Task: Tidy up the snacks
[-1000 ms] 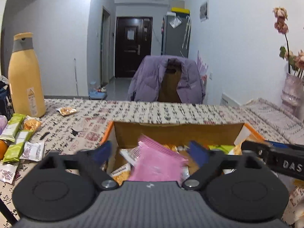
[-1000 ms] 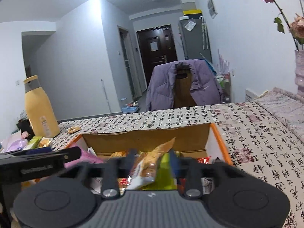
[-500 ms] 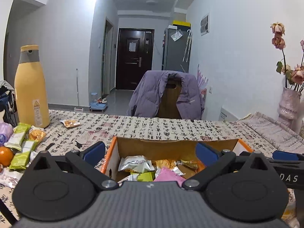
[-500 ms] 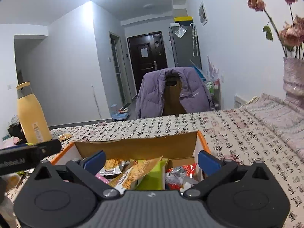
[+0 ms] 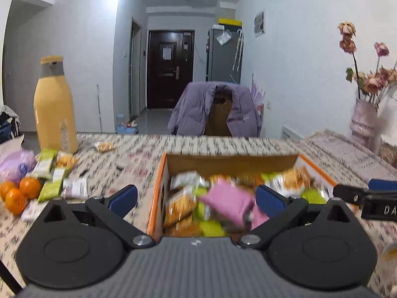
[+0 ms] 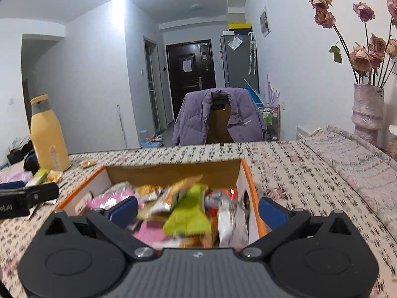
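An orange-rimmed cardboard box [image 5: 230, 164] [image 6: 173, 171] sits on the patterned tablecloth, filled with several snack packets. A pink packet [image 5: 228, 203] lies on top of the pile. A green packet [image 6: 191, 213] and an orange one [image 6: 178, 191] lean there too. My left gripper [image 5: 196, 198] is open at the box's near left corner, its jaws wide with nothing held. My right gripper [image 6: 198, 209] is open over the box's near right side, also empty. Each gripper shows at the edge of the other's view, the right gripper [image 5: 367, 198] and the left gripper [image 6: 24, 196].
Loose green snack bars [image 5: 49, 173], white packets [image 5: 74, 187], oranges [image 5: 17, 193] and a purple bag [image 5: 15, 164] lie left of the box. A tall yellow bottle [image 5: 54, 109] stands behind them, with one small snack [image 5: 105, 146] nearby. A vase of dried roses [image 6: 367, 109] stands at right.
The left gripper let go of the pink packet and the right let go of the orange and green packets, all into the box. Both jaws opened wide and drew back from the box.
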`<state>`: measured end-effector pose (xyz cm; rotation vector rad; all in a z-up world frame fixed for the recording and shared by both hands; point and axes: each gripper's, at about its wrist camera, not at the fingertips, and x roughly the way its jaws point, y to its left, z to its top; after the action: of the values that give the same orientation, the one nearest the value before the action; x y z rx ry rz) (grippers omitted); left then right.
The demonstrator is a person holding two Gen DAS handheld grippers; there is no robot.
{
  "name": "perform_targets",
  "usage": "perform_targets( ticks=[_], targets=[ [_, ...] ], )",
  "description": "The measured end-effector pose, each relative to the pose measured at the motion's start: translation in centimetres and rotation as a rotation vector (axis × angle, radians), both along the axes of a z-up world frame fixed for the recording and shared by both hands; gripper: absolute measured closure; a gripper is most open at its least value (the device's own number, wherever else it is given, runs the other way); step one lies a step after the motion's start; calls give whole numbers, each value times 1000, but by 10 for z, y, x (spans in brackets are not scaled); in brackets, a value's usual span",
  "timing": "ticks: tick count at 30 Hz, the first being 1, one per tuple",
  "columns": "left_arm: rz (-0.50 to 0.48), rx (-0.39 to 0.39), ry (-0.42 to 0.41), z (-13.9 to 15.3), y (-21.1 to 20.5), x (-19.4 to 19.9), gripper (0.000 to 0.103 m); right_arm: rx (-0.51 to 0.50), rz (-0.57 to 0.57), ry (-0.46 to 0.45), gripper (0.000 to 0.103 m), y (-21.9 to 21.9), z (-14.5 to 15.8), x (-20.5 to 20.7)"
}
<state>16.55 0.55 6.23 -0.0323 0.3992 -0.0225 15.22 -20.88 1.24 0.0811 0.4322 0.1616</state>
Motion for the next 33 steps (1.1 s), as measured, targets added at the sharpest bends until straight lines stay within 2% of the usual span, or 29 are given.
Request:
perform_targets(
  ticks=[8, 13, 21, 33],
  targets=[
    [-32, -4, 63, -31, 9, -50, 0, -41, 25, 61, 0, 3, -30, -56],
    [-49, -31, 83, -42, 13, -71, 0, -43, 30, 91, 0, 4, -41, -77],
    [-72, -17, 102, -56, 7, -93, 0, -30, 23, 131, 0, 3, -52, -93],
    [-80, -23, 130, -63, 4, -98, 0, -26, 11, 136, 0, -1, -55, -102]
  ],
)
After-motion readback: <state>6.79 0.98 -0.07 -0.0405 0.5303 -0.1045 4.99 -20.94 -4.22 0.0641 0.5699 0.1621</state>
